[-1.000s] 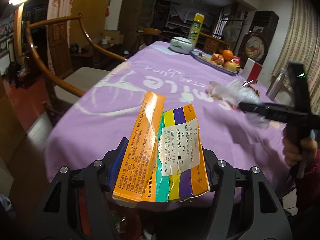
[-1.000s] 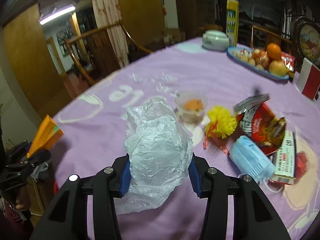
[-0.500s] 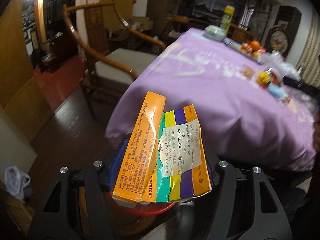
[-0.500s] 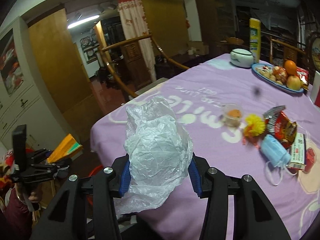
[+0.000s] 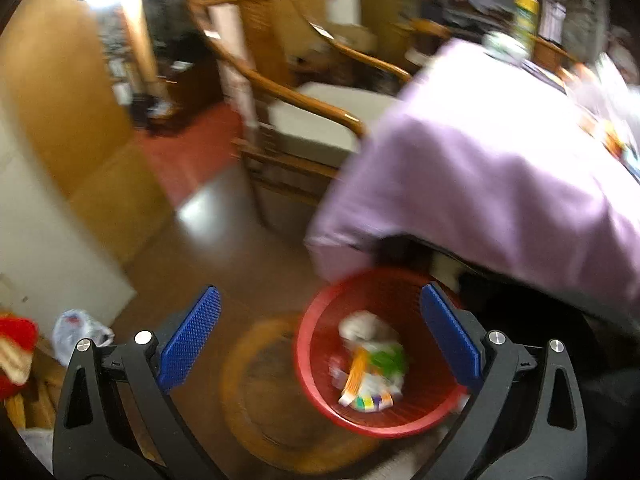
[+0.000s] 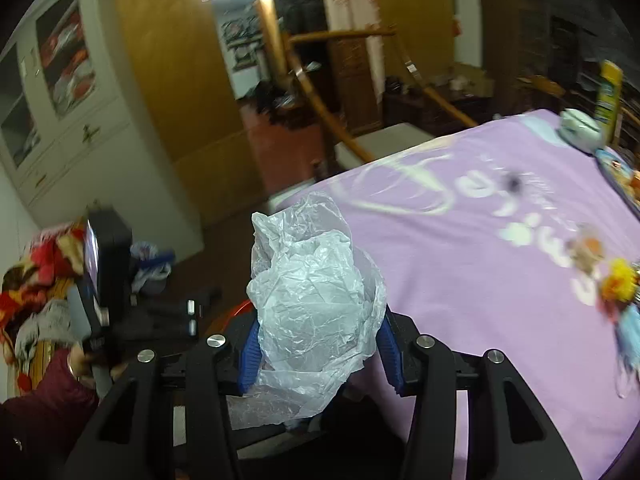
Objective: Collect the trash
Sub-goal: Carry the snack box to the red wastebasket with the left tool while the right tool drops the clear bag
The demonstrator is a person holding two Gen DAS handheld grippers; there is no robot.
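Observation:
In the left wrist view my left gripper is open and empty above a red waste basket on the floor. The orange and striped medicine boxes lie inside it on other rubbish. In the right wrist view my right gripper is shut on a crumpled clear plastic bag, held off the near edge of the purple-clothed table. A bit of the basket's red rim shows behind the bag. The left gripper shows at the left of the right wrist view.
A wooden armchair stands by the table's corner. More rubbish lies at the table's right side, with a fruit tray and a yellow can at the back. A white cabinet and a small bag are at the left.
My left gripper has tilted down over the red basket, opened and let the medicine boxes fall into it. My right gripper has moved left past the table edge with the bag.

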